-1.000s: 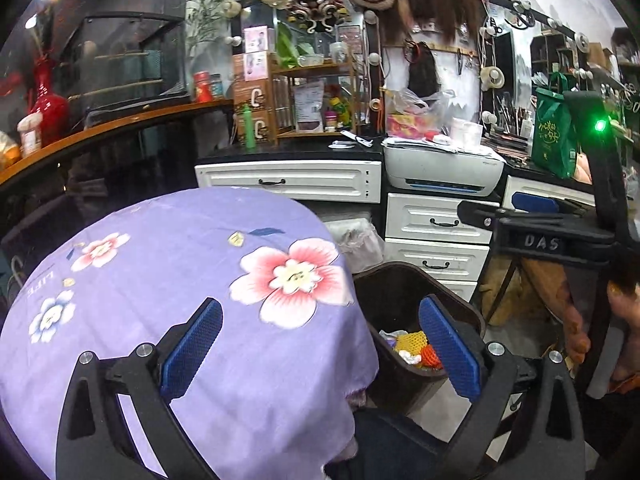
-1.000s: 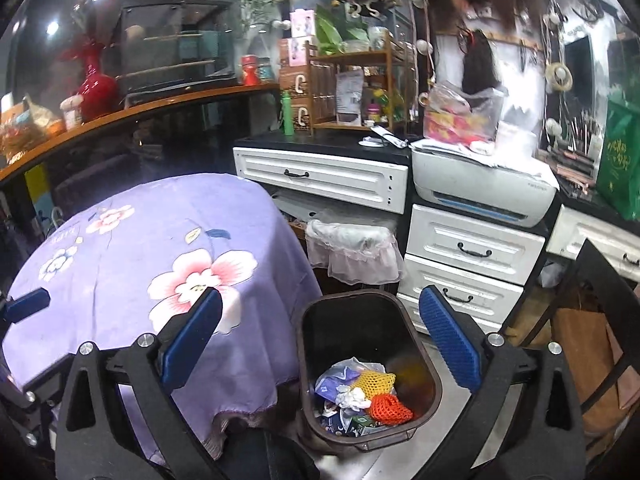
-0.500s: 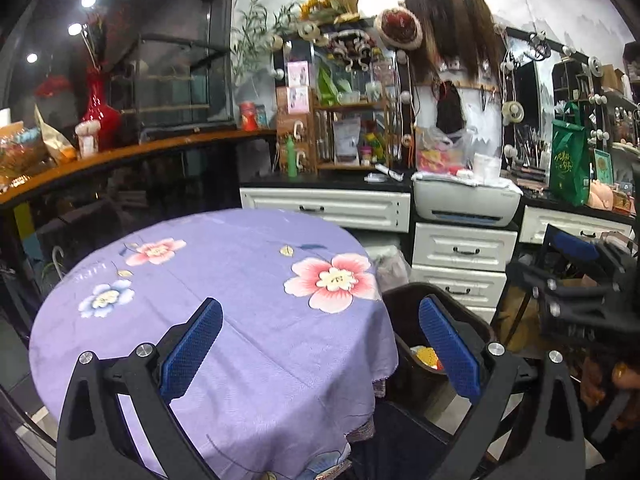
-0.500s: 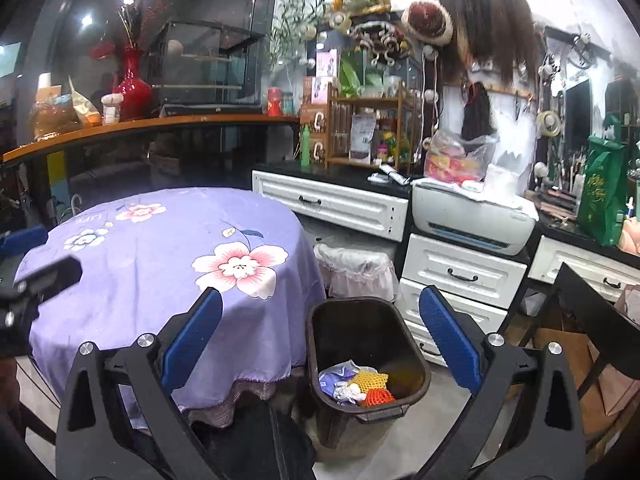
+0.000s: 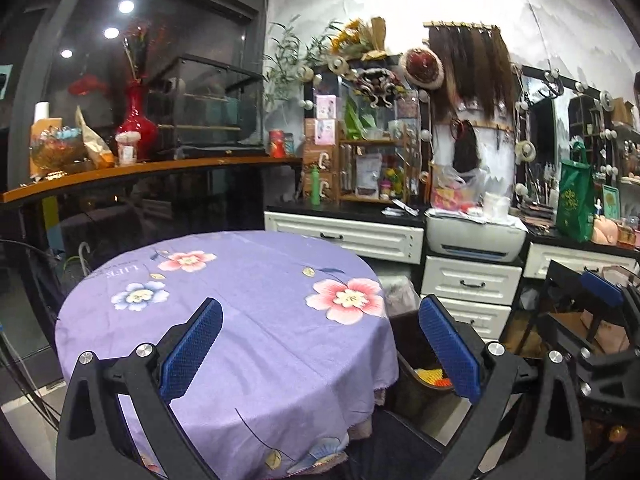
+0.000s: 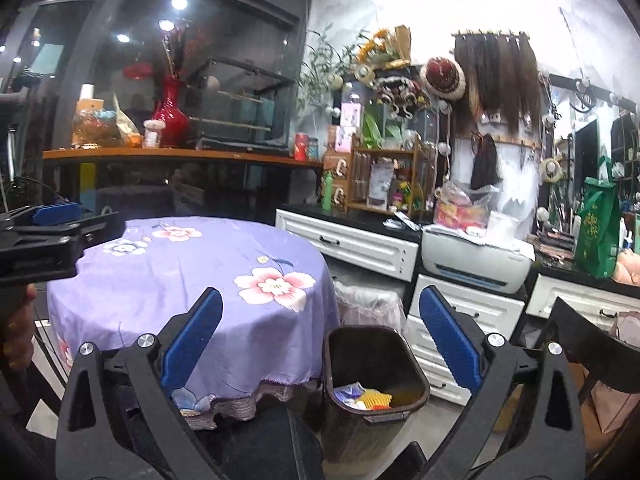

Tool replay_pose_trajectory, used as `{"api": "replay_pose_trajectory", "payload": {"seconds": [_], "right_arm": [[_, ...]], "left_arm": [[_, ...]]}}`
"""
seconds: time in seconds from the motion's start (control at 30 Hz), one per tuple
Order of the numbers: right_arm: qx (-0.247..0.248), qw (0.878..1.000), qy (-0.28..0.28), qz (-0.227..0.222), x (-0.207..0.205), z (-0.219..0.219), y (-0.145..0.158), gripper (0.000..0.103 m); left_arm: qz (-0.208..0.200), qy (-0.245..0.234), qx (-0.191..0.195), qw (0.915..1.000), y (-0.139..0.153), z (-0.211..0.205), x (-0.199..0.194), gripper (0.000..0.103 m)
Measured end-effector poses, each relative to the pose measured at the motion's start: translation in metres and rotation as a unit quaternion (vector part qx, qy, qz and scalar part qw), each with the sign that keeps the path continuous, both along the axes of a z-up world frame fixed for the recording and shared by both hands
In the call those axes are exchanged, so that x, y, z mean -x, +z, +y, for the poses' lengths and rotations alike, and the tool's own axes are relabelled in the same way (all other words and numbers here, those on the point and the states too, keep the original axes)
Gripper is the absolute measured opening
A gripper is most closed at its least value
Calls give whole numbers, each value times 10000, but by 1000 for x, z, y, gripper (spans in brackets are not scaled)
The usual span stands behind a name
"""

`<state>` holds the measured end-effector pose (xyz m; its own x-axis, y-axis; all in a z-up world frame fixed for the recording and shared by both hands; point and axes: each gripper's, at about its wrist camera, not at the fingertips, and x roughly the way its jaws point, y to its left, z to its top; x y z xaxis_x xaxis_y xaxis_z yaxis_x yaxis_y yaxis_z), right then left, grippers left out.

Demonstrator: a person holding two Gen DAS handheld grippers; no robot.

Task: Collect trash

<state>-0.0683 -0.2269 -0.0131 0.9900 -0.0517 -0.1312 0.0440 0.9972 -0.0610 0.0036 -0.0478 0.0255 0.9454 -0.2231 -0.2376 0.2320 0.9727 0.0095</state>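
Lilac floral cloth covers a round tabletop [image 5: 256, 320], which fills the left and middle of both views; its top is bare, and the cloth hem hangs down over the near edge. White drawer cabinets with a black top [image 6: 360, 246] run behind and to the right, with a grey printer [image 6: 476, 264] on them.

Standing on the floor between the tabletop's right edge and the cabinets is a dark brown rectangular plastic trash bin [image 6: 374, 388], upright with its mouth facing up. It has crumpled blue, yellow and orange trash [image 6: 364, 396] at the bottom. A lace-covered stool [image 6: 368, 304] stands just behind it.

The left gripper [image 5: 320, 354] hangs above the tabletop's near edge, jaws spread wide and empty. The right gripper [image 6: 320, 354] hangs above the bin's near side, jaws equally wide and empty.
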Motion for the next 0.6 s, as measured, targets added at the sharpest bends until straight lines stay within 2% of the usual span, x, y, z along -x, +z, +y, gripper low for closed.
{"api": "replay_pose_trajectory", "payload": {"seconds": [0.27, 0.6], "right_arm": [[-9, 9999, 113, 111, -6, 2, -5, 97], [-57, 9998, 166, 112, -7, -1, -6, 97]], "left_arm": [[-30, 129, 99, 9999, -5, 6, -2, 98], [-31, 82, 24, 10000, -9, 6, -2, 98]]}}
